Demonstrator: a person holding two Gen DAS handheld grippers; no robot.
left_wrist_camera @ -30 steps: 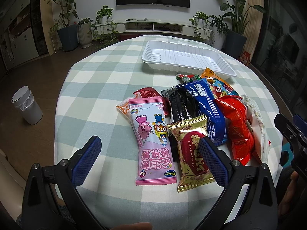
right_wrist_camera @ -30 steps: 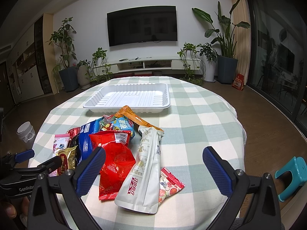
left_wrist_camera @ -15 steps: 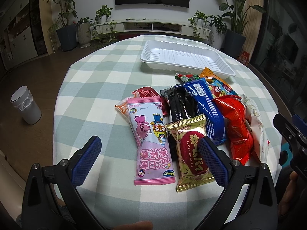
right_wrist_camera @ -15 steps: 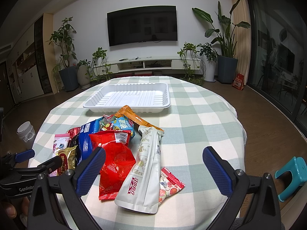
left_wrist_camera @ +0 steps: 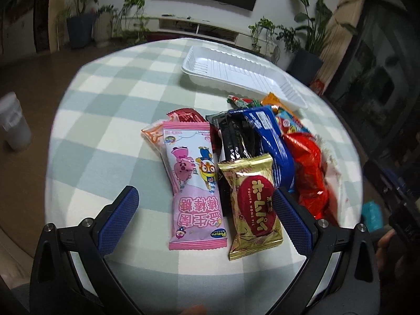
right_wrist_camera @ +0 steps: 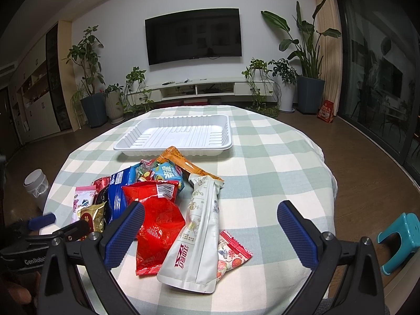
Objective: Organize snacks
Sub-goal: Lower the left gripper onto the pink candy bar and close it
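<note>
While both grippers hang spread wide and holding nothing, no snack has reached the tray (right_wrist_camera: 173, 134) yet; it sits bare at 12 o'clock on the checked table (right_wrist_camera: 275, 162), w/ the pile just this side of it.

Left gripper (left_wrist_camera: 207, 220) hovers low over the near end of the pile: pink pack (left_wrist_camera: 193, 181) and gold pack (left_wrist_camera: 253, 204) lie between its fingers, side by side, gold one overlapping the black pack (left_wrist_camera: 236, 141) behind. Blue pack (left_wrist_camera: 270, 144) and red bag (left_wrist_camera: 307, 173) sit toward 2 o'clock.

Right gripper (right_wrist_camera: 210, 225) frames the white pouch (right_wrist_camera: 199, 236), which lies on top of a small red-print sachet (right_wrist_camera: 233, 249), w/ the red bag at 9 o'clock.

Judging from this, step in hand is the first pick. Best bet: take a top-layer item so nothing drags along, i.e. pink or gold pack for the left, pouch for the right. Come down centred on one pack only, pinch across the short width, approx mid-length, so it doesn't droop or twist. Wrappers look slick; a firm close before lifting. Lift straight up, then carry to the tray at 12.
</note>
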